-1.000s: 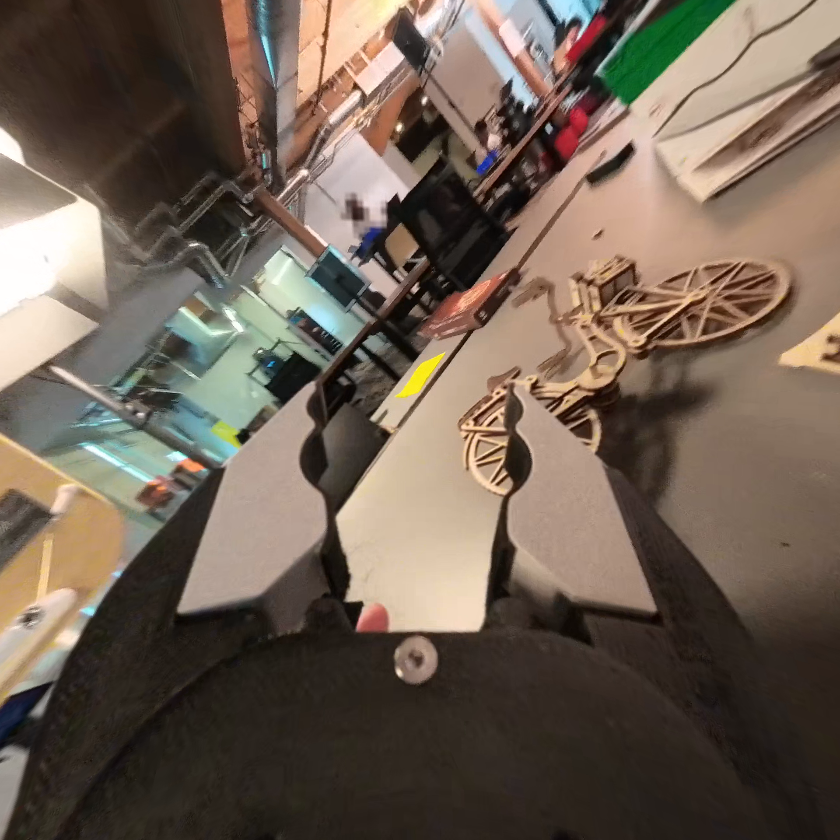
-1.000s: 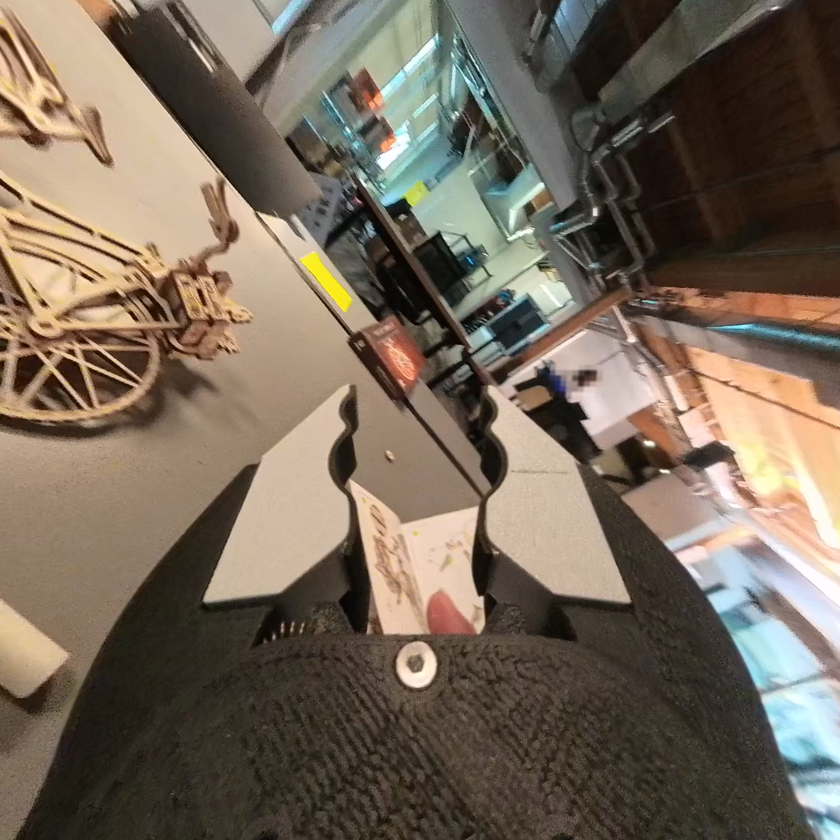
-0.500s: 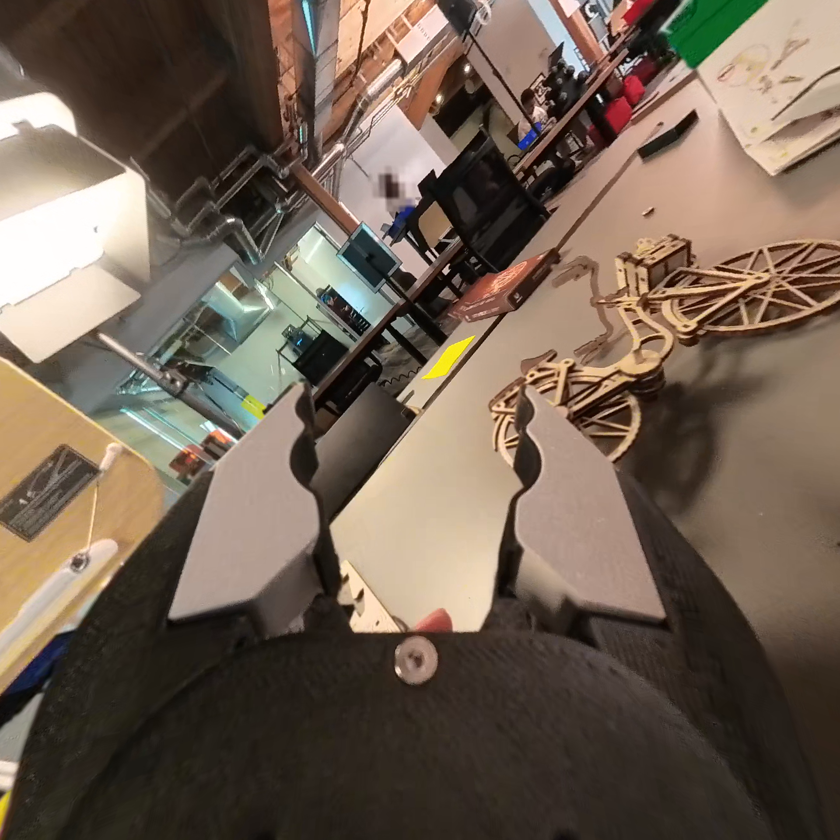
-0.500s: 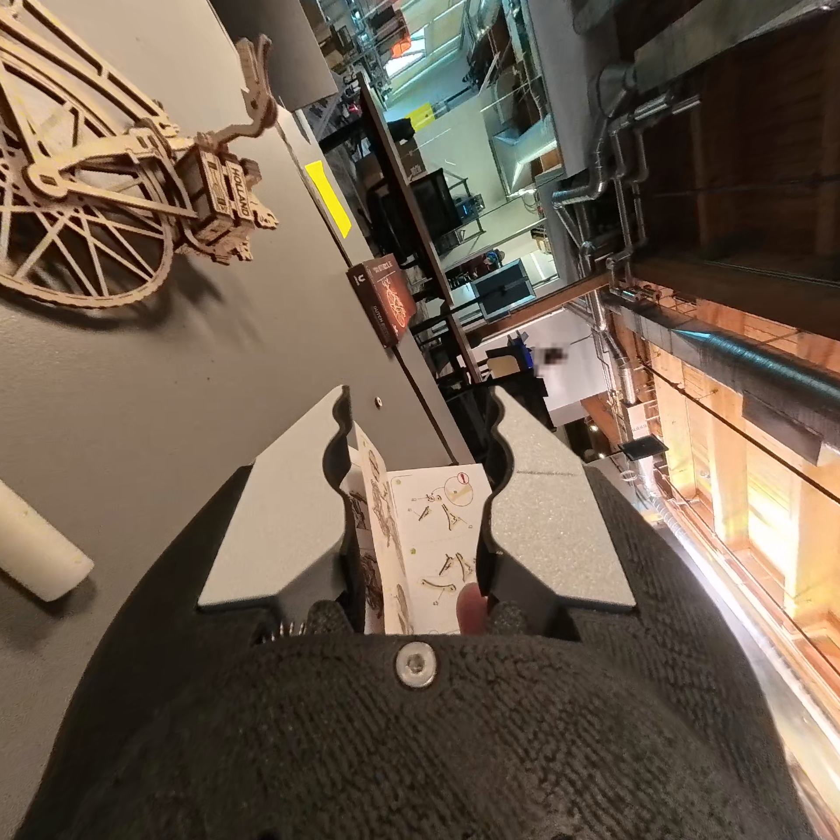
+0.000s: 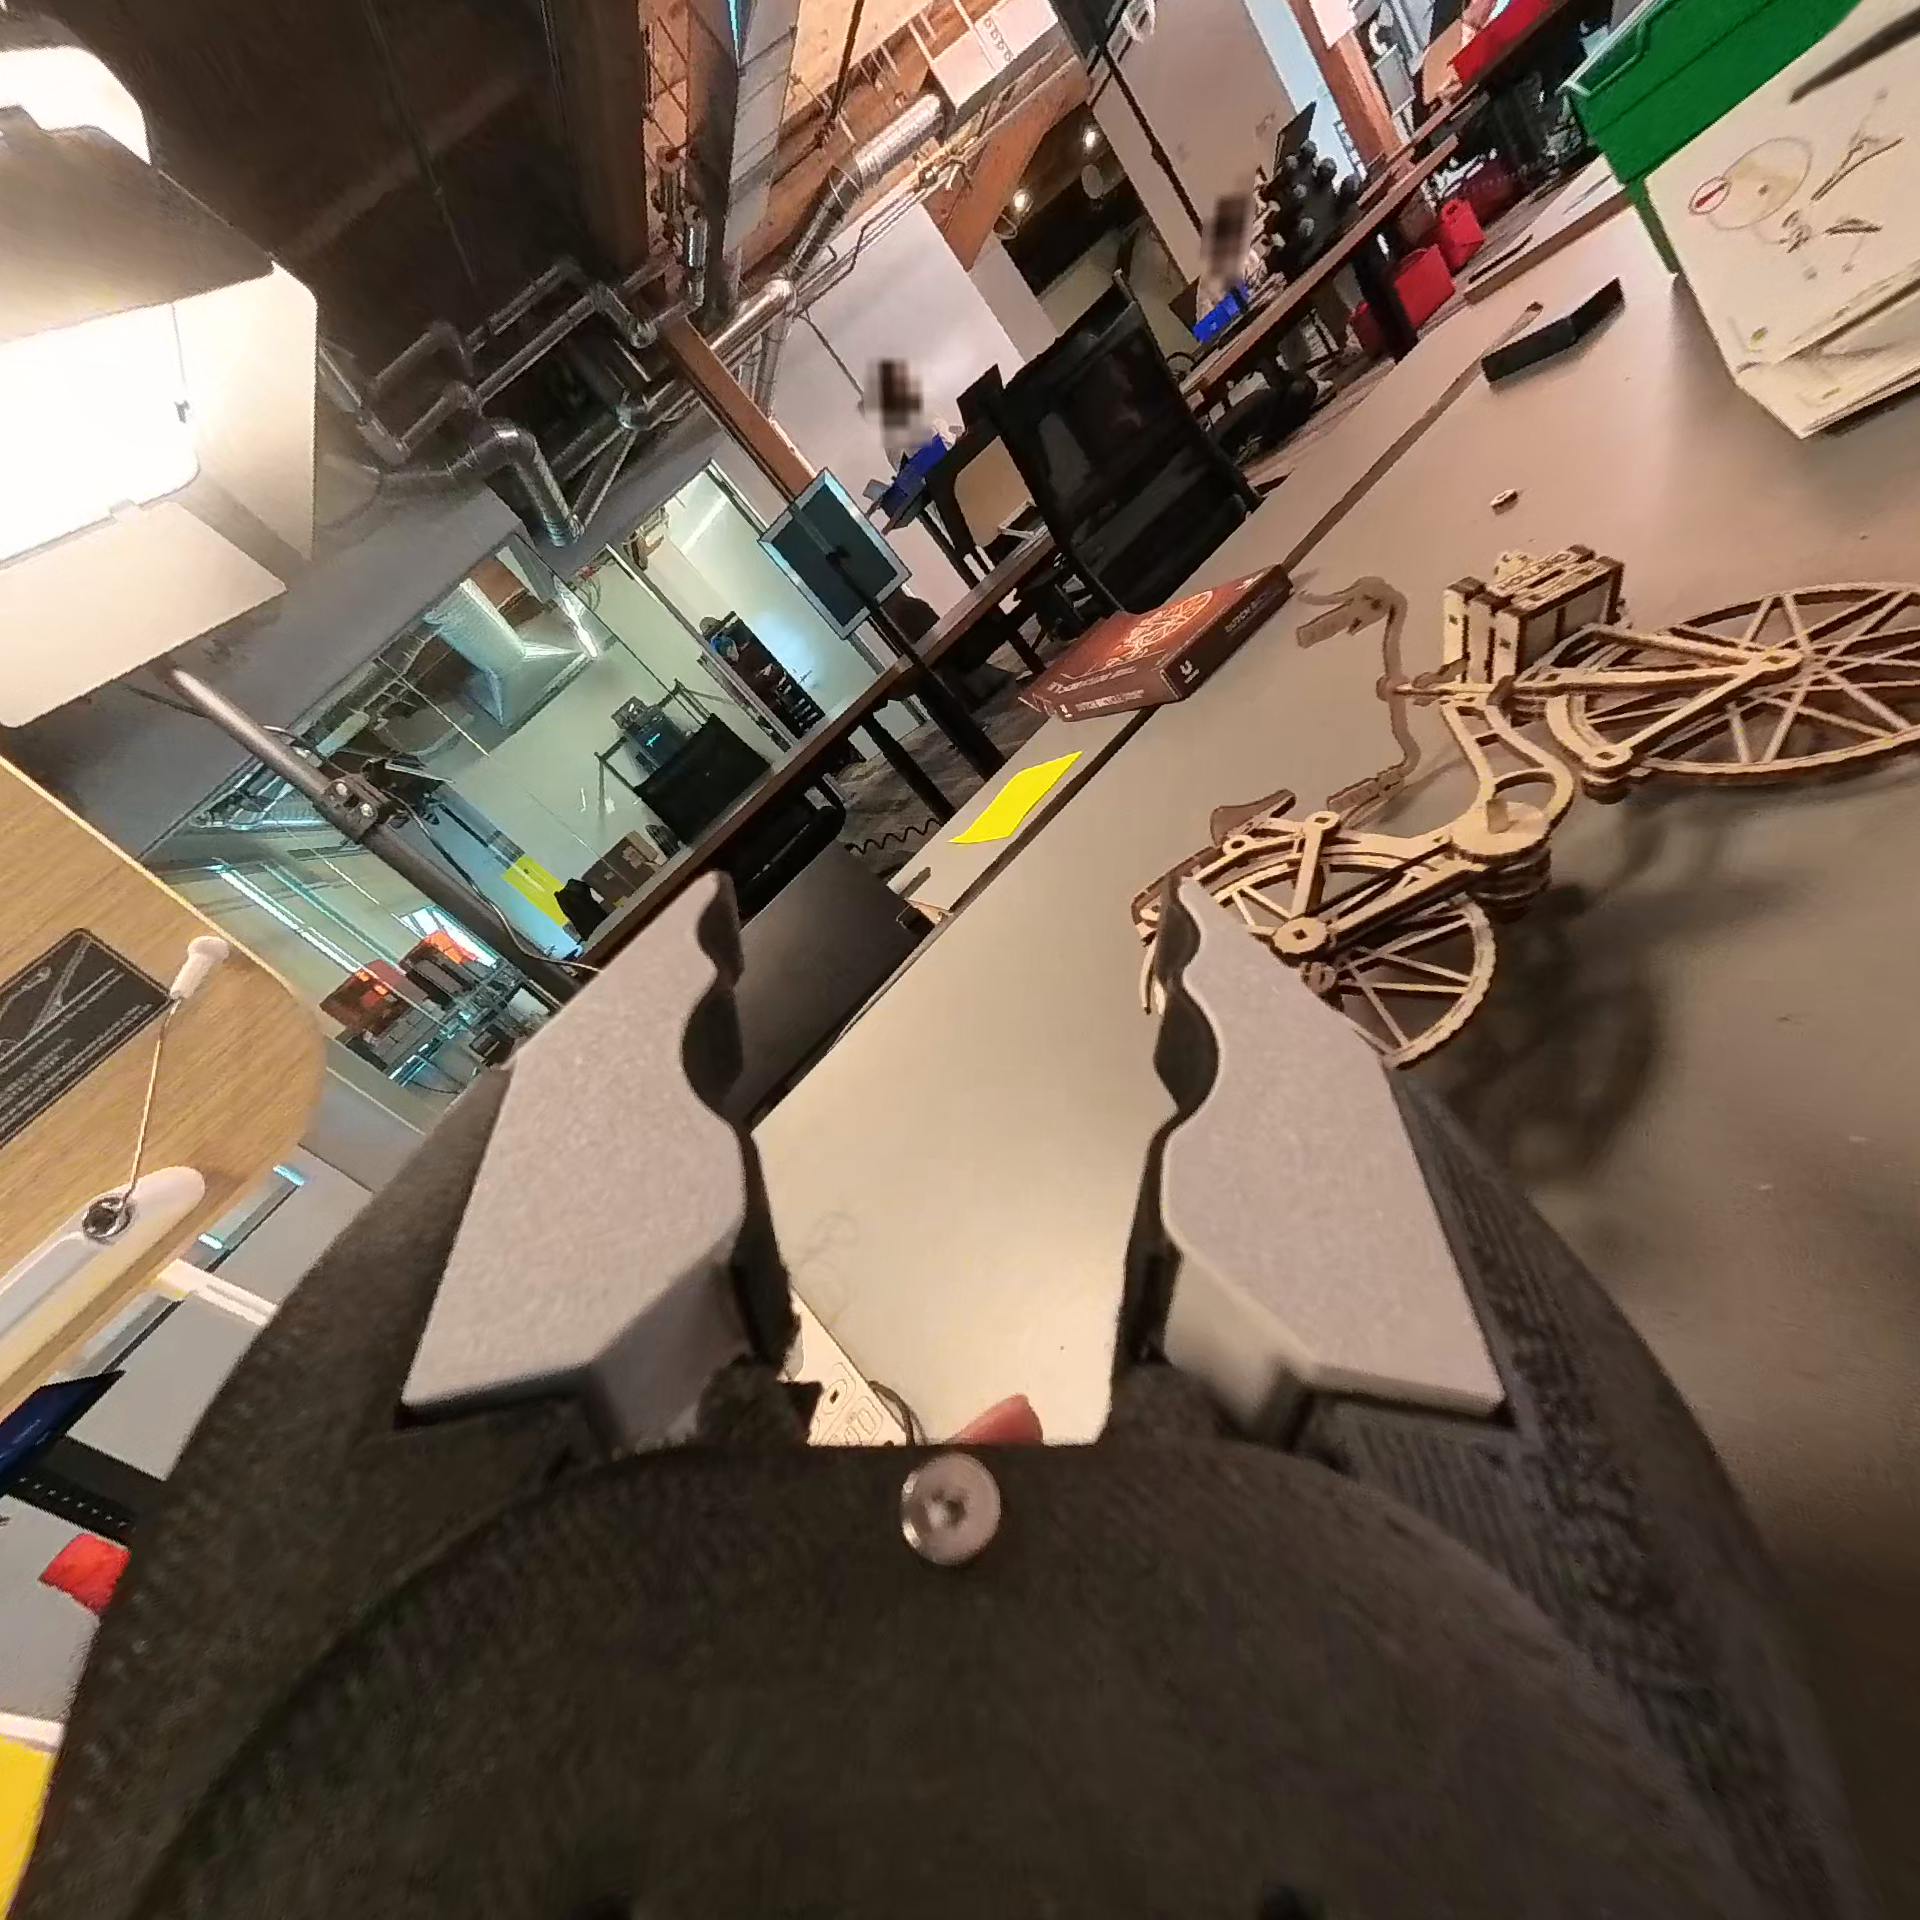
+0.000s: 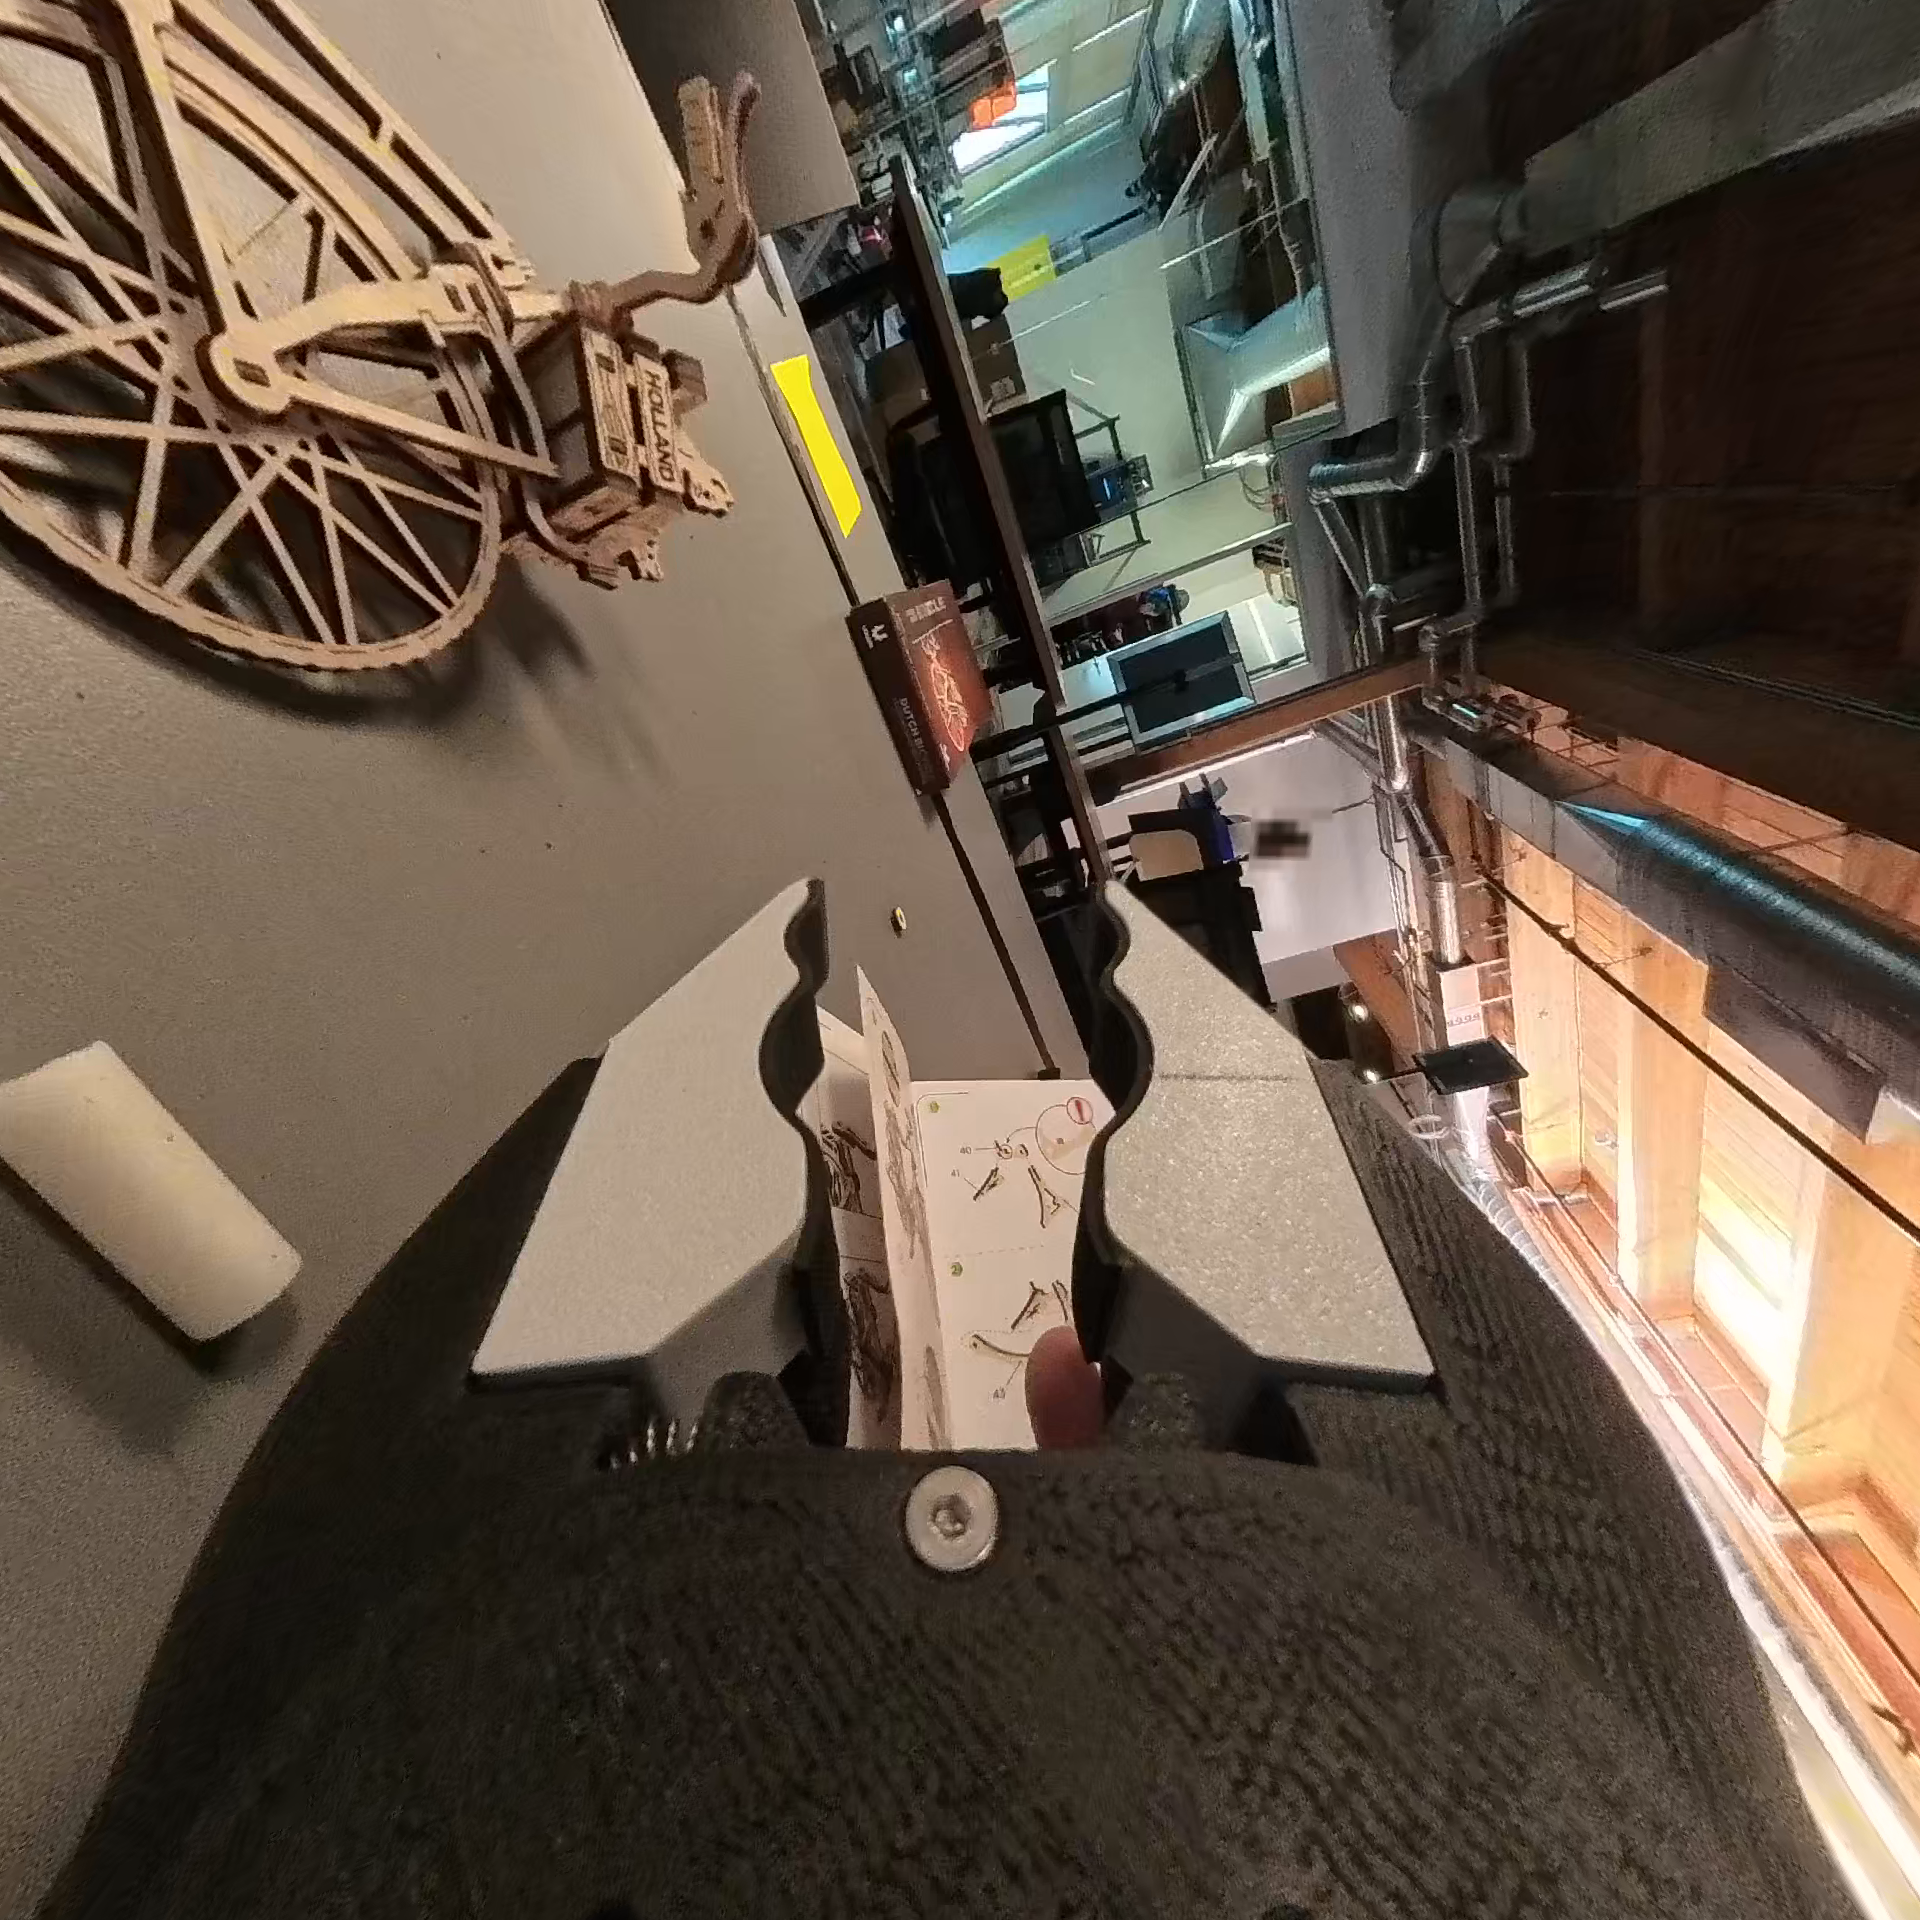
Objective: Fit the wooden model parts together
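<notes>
A wooden bicycle model (image 5: 1496,821) lies on its side on the grey table (image 5: 966,1122), ahead and to the right of my left gripper (image 5: 948,914). The left gripper is open and empty, and its right fingertip overlaps the model's small wheel (image 5: 1382,966) in the view. The large wheel (image 6: 229,447) and the little crate (image 6: 623,436) show at the upper left of the right wrist view. My right gripper (image 6: 958,914) is open, well short of the model. An open instruction booklet (image 6: 966,1216) shows through its gap, with a person's fingertip (image 6: 1060,1387) at its base.
A white cylinder (image 6: 135,1184) lies left of the right gripper. A red-brown box (image 5: 1164,655) and a yellow patch (image 5: 1013,810) sit near the table's far edge. A small nut (image 6: 896,916), a black block (image 5: 1553,332), the booklet (image 5: 1808,239) and a green bin (image 5: 1714,62) lie beyond. My right tips are roughly 9 cm from the large wheel (image 6: 229,447). The left camera catches it too, in the left wrist view (image 5: 1824,658).
Both grippers have tilted and shifted while staying open. The model now sits farther right in the left view and closer in the right view. More of the booklet shows between the right fingers.
</notes>
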Available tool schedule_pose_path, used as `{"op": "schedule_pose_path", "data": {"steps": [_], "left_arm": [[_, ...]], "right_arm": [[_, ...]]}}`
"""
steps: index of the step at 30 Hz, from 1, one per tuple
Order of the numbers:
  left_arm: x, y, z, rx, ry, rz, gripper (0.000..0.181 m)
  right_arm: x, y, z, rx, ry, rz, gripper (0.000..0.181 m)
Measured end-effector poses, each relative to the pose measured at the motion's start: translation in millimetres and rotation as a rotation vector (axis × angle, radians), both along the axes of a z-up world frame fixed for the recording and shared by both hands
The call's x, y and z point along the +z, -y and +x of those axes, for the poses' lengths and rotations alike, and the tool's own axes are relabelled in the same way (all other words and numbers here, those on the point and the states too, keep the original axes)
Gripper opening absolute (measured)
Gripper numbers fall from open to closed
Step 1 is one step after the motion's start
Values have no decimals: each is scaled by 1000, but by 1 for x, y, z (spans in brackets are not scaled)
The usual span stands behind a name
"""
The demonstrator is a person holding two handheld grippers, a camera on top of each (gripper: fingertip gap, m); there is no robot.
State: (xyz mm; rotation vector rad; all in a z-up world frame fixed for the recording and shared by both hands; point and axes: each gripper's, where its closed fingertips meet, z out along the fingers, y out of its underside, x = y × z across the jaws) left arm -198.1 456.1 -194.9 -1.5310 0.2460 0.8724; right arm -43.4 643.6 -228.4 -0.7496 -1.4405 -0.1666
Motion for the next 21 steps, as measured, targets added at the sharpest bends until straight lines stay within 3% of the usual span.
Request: {"op": "schedule_pose_path", "data": {"steps": [21], "left_arm": [[-3,-2,0,-2,-1,-19,73]], "right_arm": [[-4,5,-2,16,43,34,36]]}}
